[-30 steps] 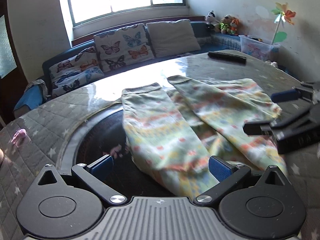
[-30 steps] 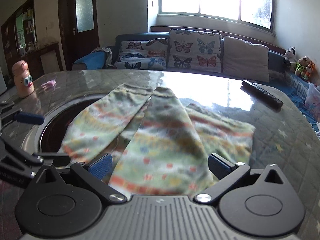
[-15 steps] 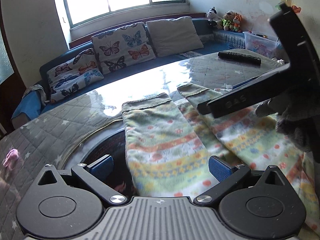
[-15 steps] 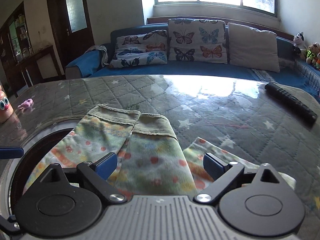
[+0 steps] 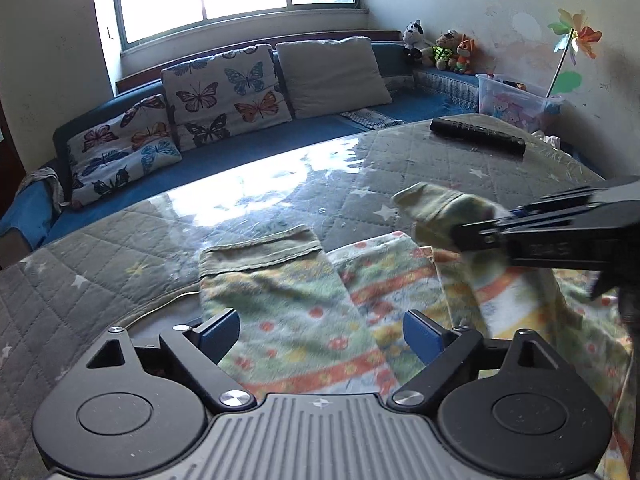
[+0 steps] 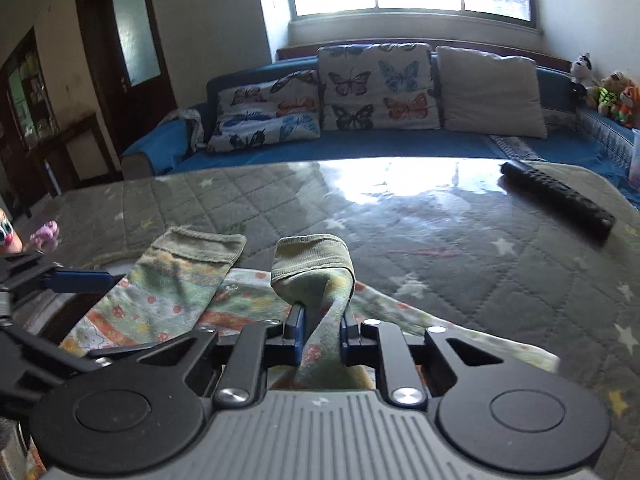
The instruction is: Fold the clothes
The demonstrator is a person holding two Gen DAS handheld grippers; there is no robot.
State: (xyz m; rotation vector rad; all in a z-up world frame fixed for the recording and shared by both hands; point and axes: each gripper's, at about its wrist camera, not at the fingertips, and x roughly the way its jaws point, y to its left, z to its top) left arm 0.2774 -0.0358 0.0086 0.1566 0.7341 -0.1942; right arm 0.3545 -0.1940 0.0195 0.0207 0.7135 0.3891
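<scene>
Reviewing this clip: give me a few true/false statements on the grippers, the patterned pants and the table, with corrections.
1. The right gripper is shut on one leg of the pants. True.
2. The left gripper is clamped on the other leg. False: its jaws are wide open and the leg lies flat between them.
3. A black remote lies on the table, apart from the pants. True.
4. The held cuff lies flat on the table. False: it is lifted above the cloth.
5. The sofa holds only plain cushions. False: several carry butterfly prints.
</scene>
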